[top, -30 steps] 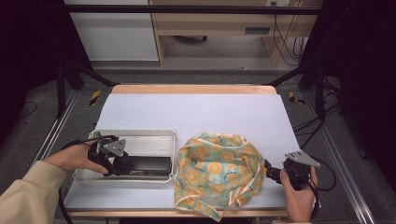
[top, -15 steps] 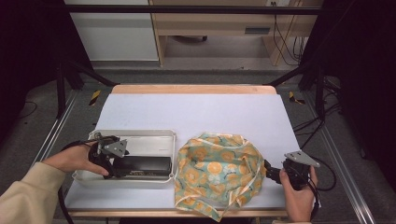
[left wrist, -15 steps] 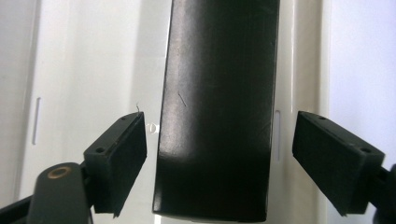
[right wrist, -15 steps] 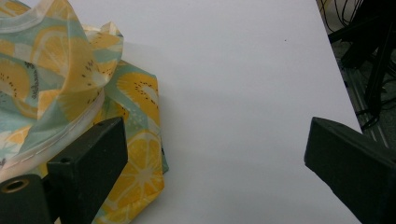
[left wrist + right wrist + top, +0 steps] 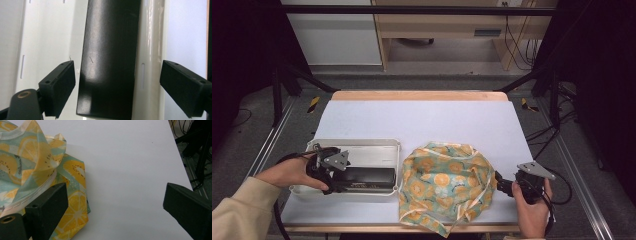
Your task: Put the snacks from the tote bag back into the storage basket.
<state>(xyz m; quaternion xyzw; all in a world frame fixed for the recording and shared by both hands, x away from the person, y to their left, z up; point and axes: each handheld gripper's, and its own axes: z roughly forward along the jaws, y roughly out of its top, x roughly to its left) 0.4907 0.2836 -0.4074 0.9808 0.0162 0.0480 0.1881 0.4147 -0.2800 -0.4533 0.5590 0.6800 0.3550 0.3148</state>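
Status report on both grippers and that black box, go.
Left gripper jaws just opened, straddling the black box, pads clear of it. Box lies in the white tray. Right gripper open beside the fruit-print cloth. Nothing blocking.

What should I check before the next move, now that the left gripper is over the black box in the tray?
1. Left gripper jaws clear of the black box: ok, they have just been opening, gaps on both sides.
2. Black box resting inside the tray: ok.
3. Right gripper open: ok, nothing between the pads.
4. Fruit-print cloth bag on the table, beside the tray: ok.
5. Right gripper's pad clear of the bag's edge: cannot tell, it sits close.
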